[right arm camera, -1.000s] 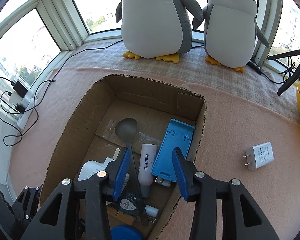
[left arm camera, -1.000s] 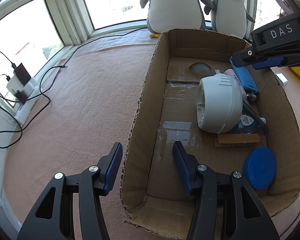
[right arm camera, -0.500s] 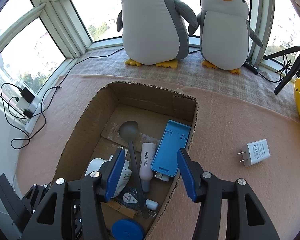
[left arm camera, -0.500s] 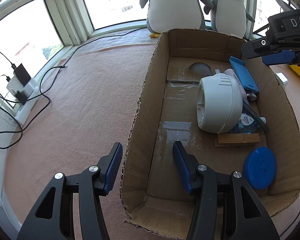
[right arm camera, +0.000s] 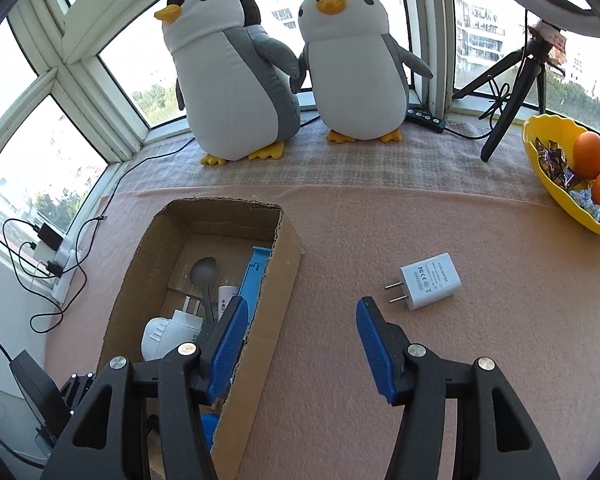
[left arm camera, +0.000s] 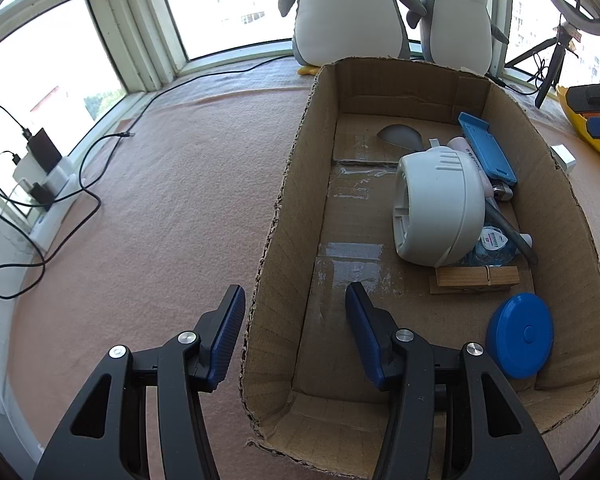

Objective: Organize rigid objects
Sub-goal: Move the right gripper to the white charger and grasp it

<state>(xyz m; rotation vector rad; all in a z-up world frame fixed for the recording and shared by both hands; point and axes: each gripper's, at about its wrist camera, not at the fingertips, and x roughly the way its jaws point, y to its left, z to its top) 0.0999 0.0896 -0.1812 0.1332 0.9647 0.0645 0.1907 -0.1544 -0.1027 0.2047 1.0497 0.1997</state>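
My right gripper point(right arm camera: 303, 303) hangs open over the pink cloth point(right arm camera: 380, 240) with nothing between its blue pads. Its left finger overlaps the near wall of the cardboard box point(right arm camera: 278, 276), and its right finger is out over bare cloth. The white plug-in charger point(right arm camera: 428, 286) lies flat on the cloth just ahead of that right fingertip and a little to its right, close but not touching, outside the box. Its two prongs point back toward the gripper.

My left gripper point(left arm camera: 294, 292) is open too. It straddles the box's left wall point(left arm camera: 284, 208), one pad outside over the cloth and the other inside above the box floor. Neither pad presses the cardboard.

In the box, along its right side, lie several things:
- a white round plastic housing point(left arm camera: 440, 208) on its side
- a blue flat stand point(left arm camera: 486, 148) against the wall
- a grey spoon point(left arm camera: 398, 134)
- a wooden clothespin point(left arm camera: 476, 278)
- a blue disc point(left arm camera: 520, 334) nearest me

All of these are well to the right of my left gripper's inner pad.

Farther off, a yellow bowl point(right arm camera: 548, 184) holding oranges and sweets sits at the right edge, and two plush penguins point(right arm camera: 232, 80) stand by the window.
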